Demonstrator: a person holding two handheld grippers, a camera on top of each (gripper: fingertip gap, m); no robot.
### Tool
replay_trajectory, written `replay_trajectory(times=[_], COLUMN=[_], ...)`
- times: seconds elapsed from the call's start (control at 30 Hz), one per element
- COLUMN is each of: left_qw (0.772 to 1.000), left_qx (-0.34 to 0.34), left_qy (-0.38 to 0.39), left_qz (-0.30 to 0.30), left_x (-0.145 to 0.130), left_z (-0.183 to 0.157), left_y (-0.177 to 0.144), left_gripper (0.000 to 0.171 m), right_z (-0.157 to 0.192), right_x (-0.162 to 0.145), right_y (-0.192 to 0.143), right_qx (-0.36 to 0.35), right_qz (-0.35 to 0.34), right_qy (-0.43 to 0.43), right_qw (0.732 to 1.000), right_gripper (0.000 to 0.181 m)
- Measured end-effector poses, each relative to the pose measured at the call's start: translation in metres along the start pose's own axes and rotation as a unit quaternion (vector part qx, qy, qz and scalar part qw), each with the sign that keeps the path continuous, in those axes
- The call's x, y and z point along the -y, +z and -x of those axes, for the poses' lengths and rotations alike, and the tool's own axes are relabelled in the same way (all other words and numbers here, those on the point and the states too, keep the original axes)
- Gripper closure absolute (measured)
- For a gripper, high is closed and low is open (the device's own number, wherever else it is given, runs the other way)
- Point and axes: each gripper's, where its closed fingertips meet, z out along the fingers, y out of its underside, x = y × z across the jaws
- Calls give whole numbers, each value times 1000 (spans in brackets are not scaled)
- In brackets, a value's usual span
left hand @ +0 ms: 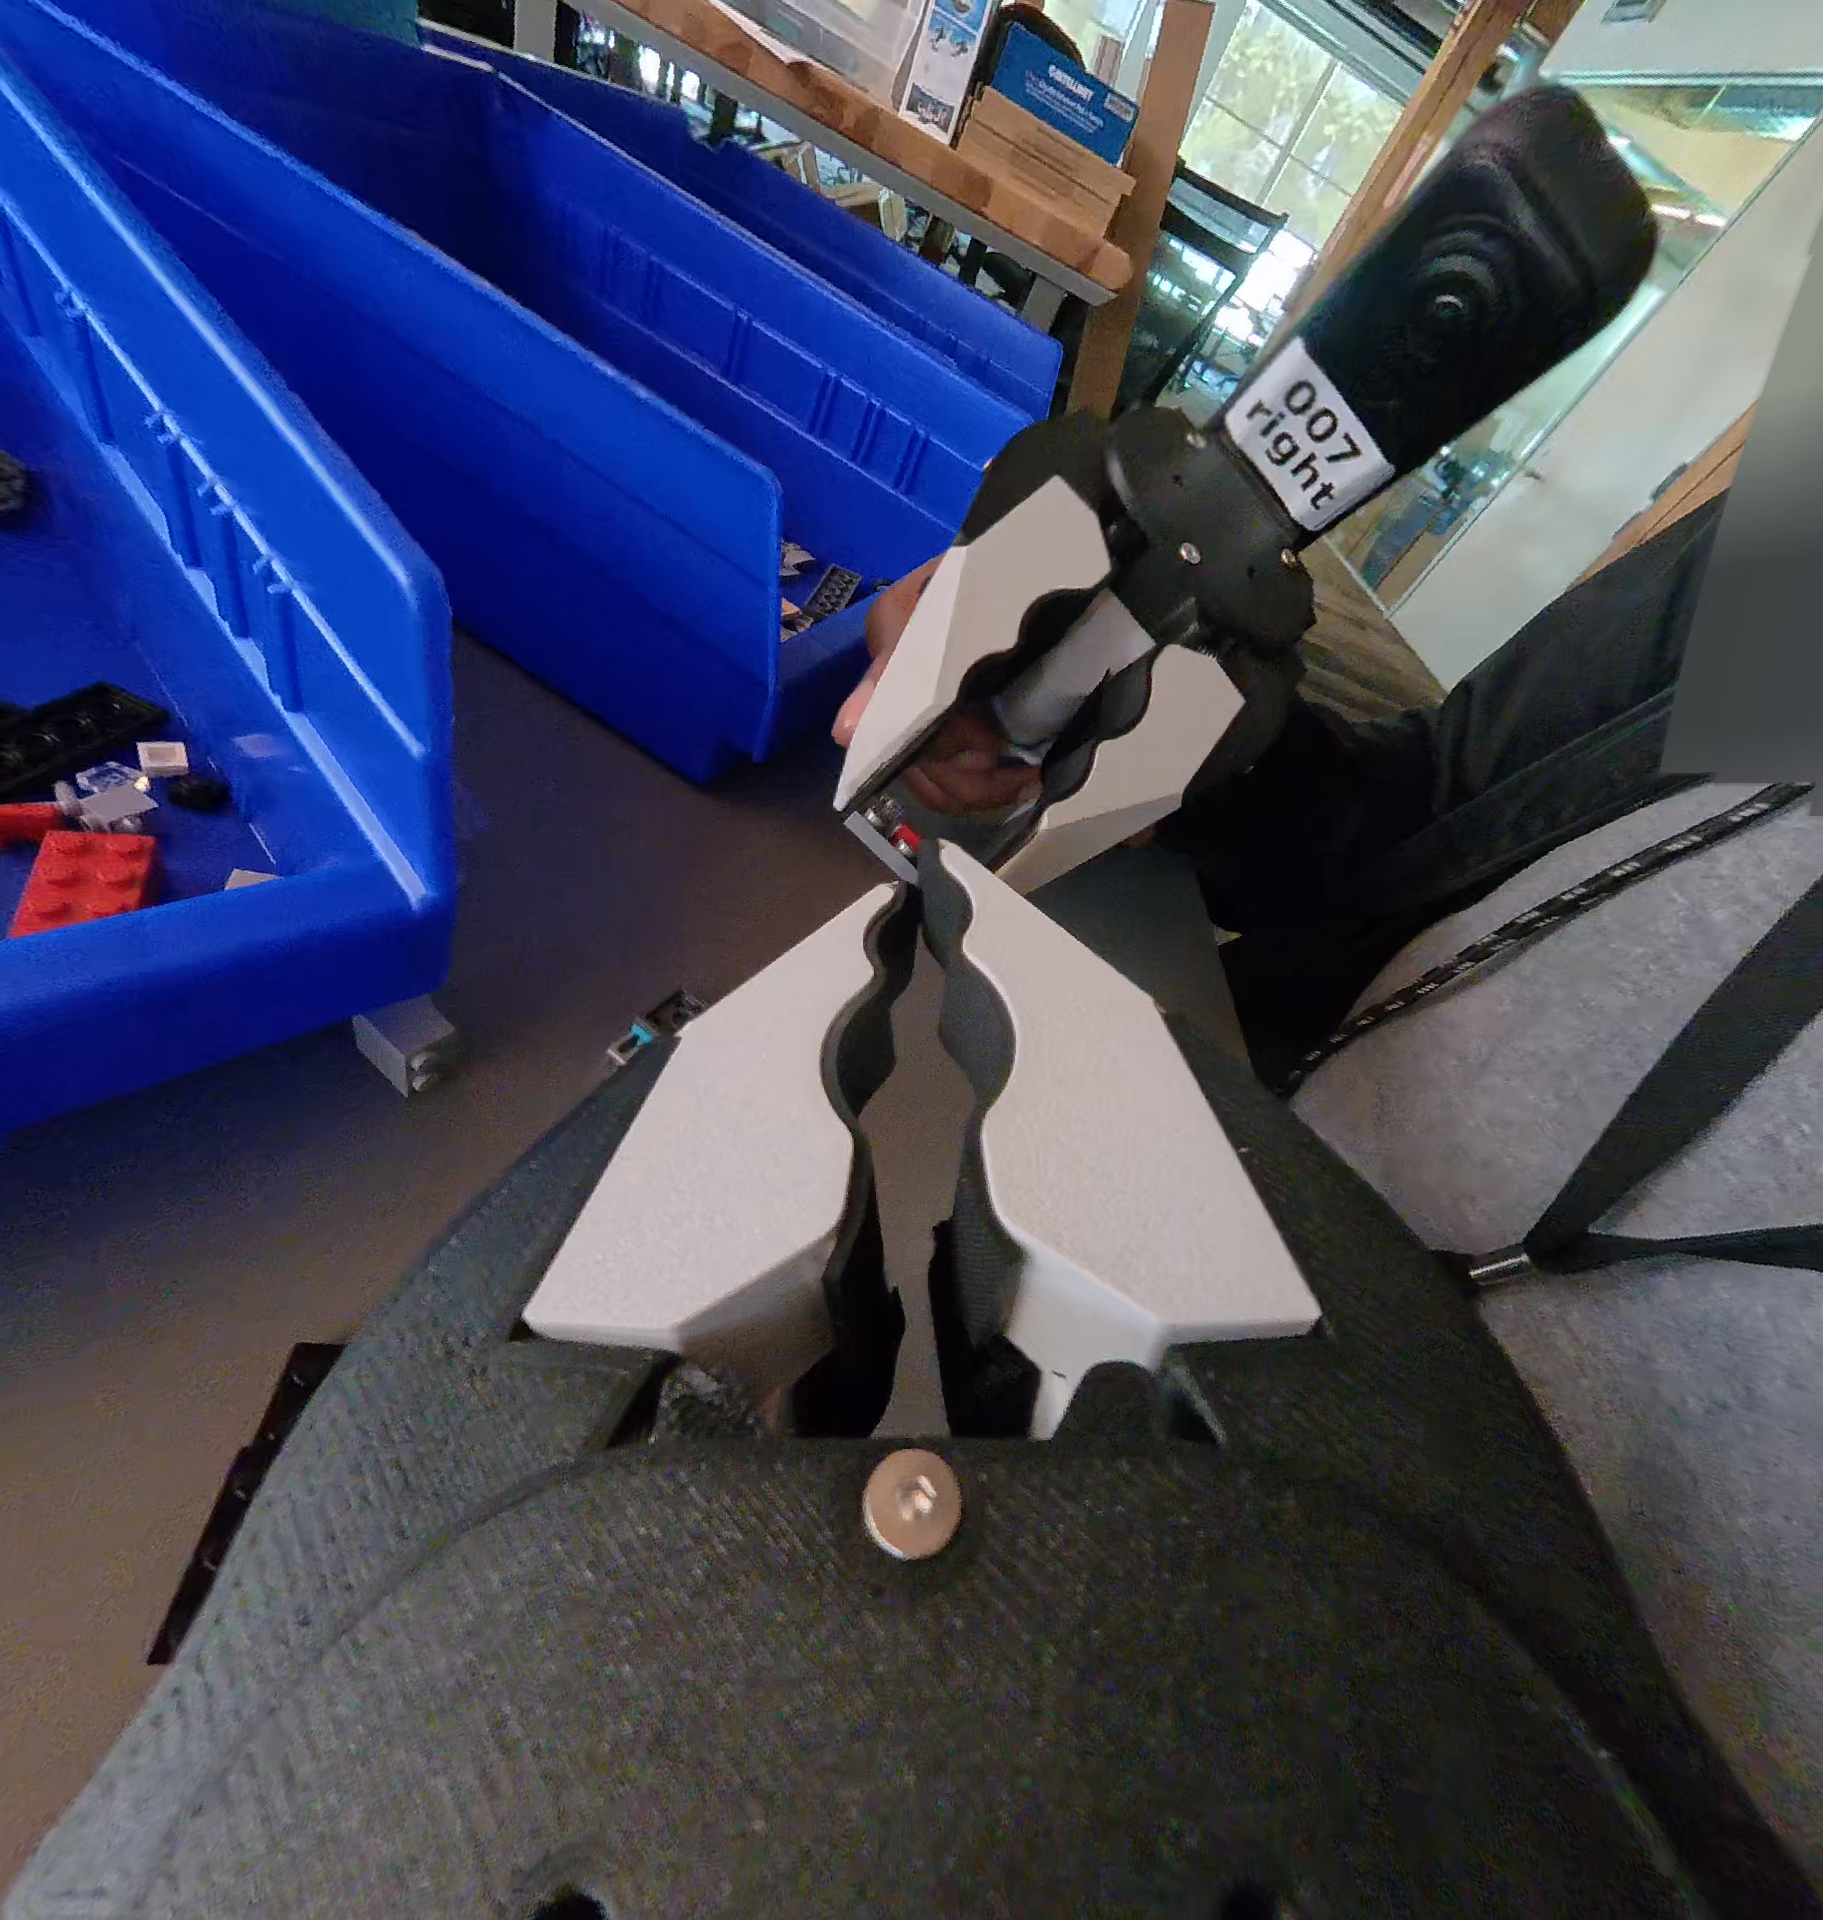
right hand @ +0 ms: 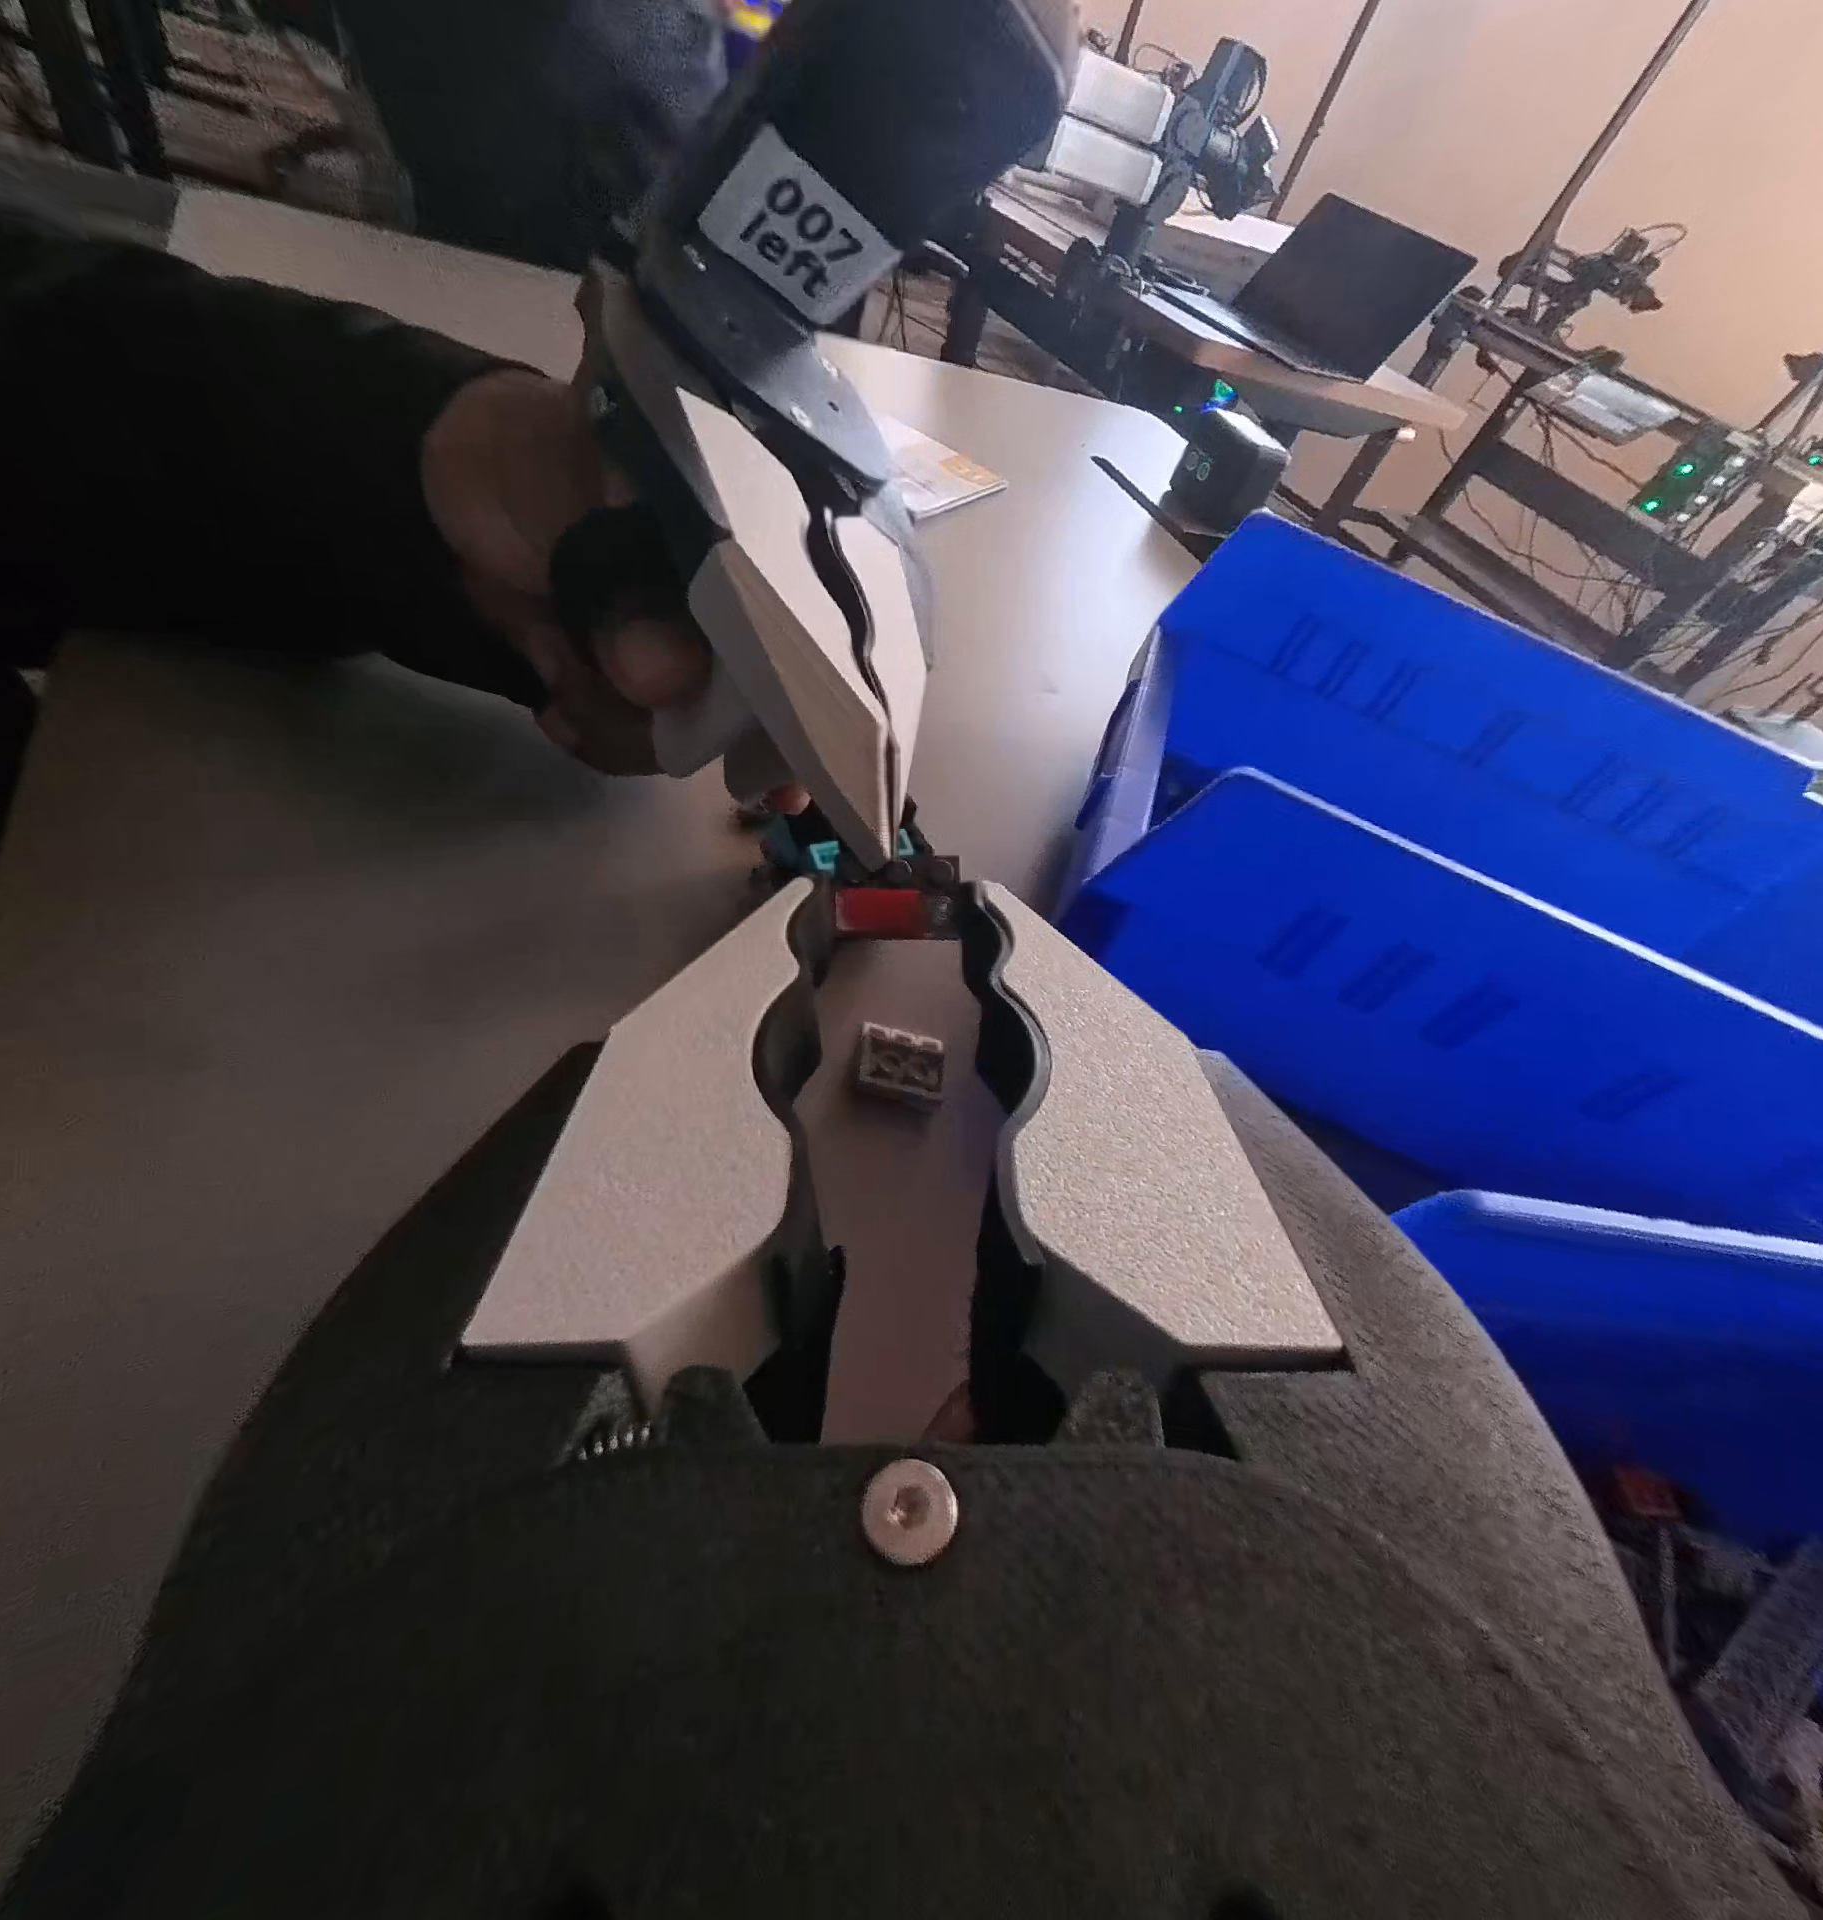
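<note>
My right gripper point(right hand: 891, 920) is shut on a small brick assembly point(right hand: 876, 912), red with dark grey parts and studs on top, and holds it above the grey table point(right hand: 263, 1039). My left gripper point(right hand: 886, 847) comes down from above with its tips together, resting on the assembly's studs. In the left wrist view my left gripper point(left hand: 915, 896) is shut with its tips against the end of the assembly's grey plate point(left hand: 879, 840). The right gripper point(left hand: 933, 836) holds that plate. I see nothing between the left pads.
A loose grey brick point(right hand: 902, 1065) lies on the table under my right fingers. Teal and dark pieces point(right hand: 819, 854) lie just beyond. Blue bins point(right hand: 1458, 935) stand to the right. One bin point(left hand: 408, 790) holds a red brick point(left hand: 86, 883) and black plates. Less than 4 cm separates the two grippers' tips.
</note>
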Motion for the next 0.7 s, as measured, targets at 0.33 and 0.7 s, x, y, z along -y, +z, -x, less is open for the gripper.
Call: replay_trajectory(times=[0.33, 0.7], left_qw=[990, 993], left_qx=[-32, -11], left_qy=[-133, -107], left_qz=[-23, -38], left_x=[2, 7], left_z=[7, 10], left_y=[1, -3], left_gripper=[156, 167], right_z=[-1, -3], right_x=[-8, -2], right_y=[7, 8], right_qx=[-79, -100], right_qz=[41, 25], right_qy=[-181, -194], right_qw=[979, 976], right_gripper=[155, 153])
